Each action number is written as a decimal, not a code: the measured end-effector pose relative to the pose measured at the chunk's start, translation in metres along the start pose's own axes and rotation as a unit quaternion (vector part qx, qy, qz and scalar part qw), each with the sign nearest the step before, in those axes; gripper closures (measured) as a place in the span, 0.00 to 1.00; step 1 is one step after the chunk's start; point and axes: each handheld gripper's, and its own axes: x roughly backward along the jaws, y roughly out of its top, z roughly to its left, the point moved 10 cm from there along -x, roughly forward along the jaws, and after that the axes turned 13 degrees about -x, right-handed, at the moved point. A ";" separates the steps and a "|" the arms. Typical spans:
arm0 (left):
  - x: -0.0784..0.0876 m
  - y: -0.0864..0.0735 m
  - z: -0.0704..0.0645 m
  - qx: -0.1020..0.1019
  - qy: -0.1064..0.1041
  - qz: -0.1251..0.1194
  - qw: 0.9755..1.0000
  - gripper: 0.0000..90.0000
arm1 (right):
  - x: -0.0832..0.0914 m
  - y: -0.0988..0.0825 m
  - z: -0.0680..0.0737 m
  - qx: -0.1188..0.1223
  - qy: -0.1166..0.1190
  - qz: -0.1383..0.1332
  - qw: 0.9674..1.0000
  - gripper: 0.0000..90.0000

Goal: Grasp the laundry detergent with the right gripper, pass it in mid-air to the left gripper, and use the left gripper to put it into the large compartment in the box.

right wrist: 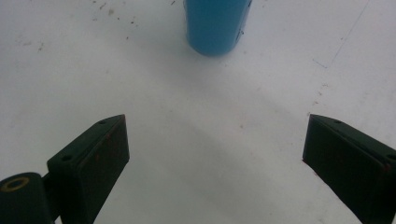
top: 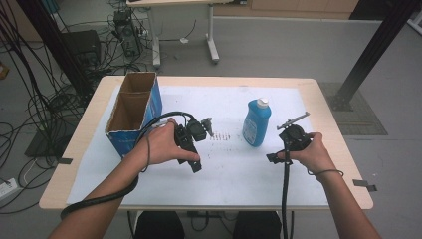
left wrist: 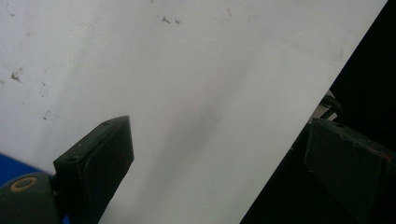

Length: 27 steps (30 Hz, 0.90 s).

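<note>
A blue bottle [top: 257, 123] with a white cap stands upright on the white sheet [top: 234, 174], right of centre. My right gripper [top: 287, 144] is held just to its right, a short gap away. In the right gripper view the bottle's blue base [right wrist: 215, 25] stands ahead of my right gripper [right wrist: 215, 121], whose jaws are spread wide with only sheet between them. My left gripper [top: 192, 143] is held in the left hand beside the cardboard box [top: 134, 112]. In the left gripper view my left gripper [left wrist: 219, 128] is open over bare sheet.
The open cardboard box with blue sides lies at the table's left, its inside dark. The wooden table edge [top: 209, 79] frames the sheet. Cables trail from both grippers toward the front. Black posts, another desk and floor cables stand beyond the table.
</note>
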 end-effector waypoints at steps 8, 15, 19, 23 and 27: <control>-0.001 0.001 0.000 0.001 -0.001 -0.001 1.000 0.09 | -0.007 -0.005 -0.001 -0.001 0.004 -0.028 1.000 0.07; -0.002 0.002 0.000 0.000 -0.001 -0.002 1.000 0.09 | -0.015 -0.010 -0.003 -0.007 0.020 -0.048 0.999 0.07; -0.002 0.002 -0.001 0.000 -0.001 -0.001 1.000 0.09 | -0.019 -0.014 -0.005 -0.012 0.029 -0.063 0.998 0.07; -0.002 0.002 -0.002 0.001 0.001 -0.001 1.000 0.09 | -0.022 -0.019 -0.009 -0.018 0.040 -0.085 0.995 0.07; -0.002 0.002 -0.002 0.000 0.002 0.000 1.000 0.09 | -0.025 -0.022 -0.012 -0.023 0.045 -0.093 0.994 0.07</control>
